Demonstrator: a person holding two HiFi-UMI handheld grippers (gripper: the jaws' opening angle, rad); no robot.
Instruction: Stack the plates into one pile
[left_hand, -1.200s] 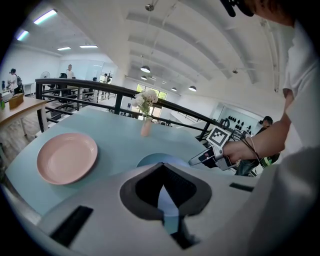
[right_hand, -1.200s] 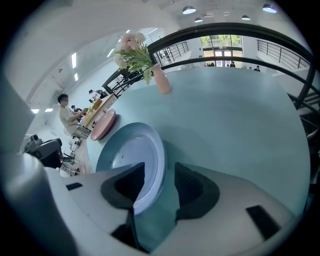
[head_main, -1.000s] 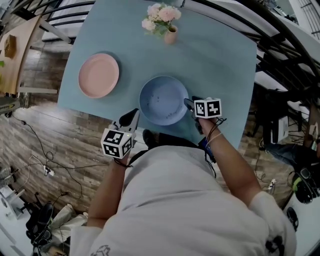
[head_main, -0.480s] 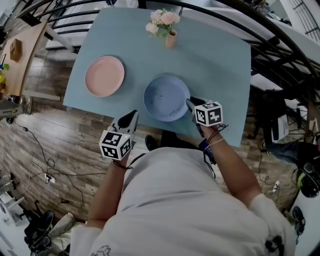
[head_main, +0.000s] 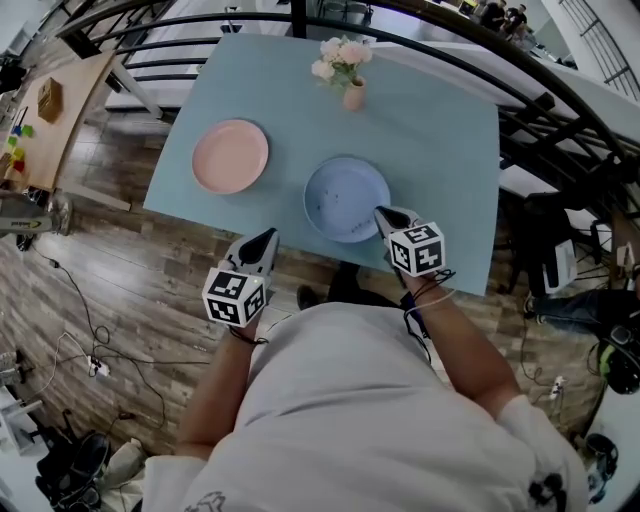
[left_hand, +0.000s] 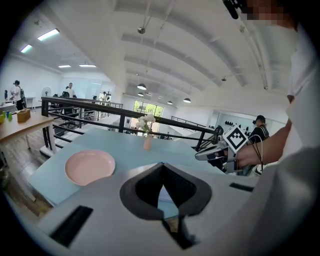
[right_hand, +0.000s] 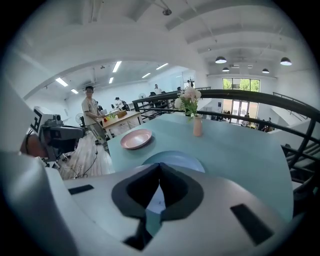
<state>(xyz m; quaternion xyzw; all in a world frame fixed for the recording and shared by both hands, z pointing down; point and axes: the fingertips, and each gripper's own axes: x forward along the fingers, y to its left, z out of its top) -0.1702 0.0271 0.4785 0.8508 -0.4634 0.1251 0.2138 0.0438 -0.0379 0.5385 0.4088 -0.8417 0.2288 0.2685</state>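
Since the earlier frame the right claw (head_main: 378, 212) has just closed, pinching the blue plate (head_main: 345, 195) by its near-right rim. The pink plate (head_main: 230, 156), a smooth shallow disc, lies upper left on the teal worktop (head_main: 440, 130). The left claw (head_main: 268, 238), pressed together and empty, hangs below it. The grasp seems made; next, carry the blue plate left, level, onto the pink.

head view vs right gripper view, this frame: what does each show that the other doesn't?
Head view only: the marker cube on the right tool and the person's right forearm.
Right gripper view only: the ceiling lights and far windows.
Both: the table, pink plate, flower vase, left tool, and the blue plate, with the right tool's jaws just closed on its near rim.
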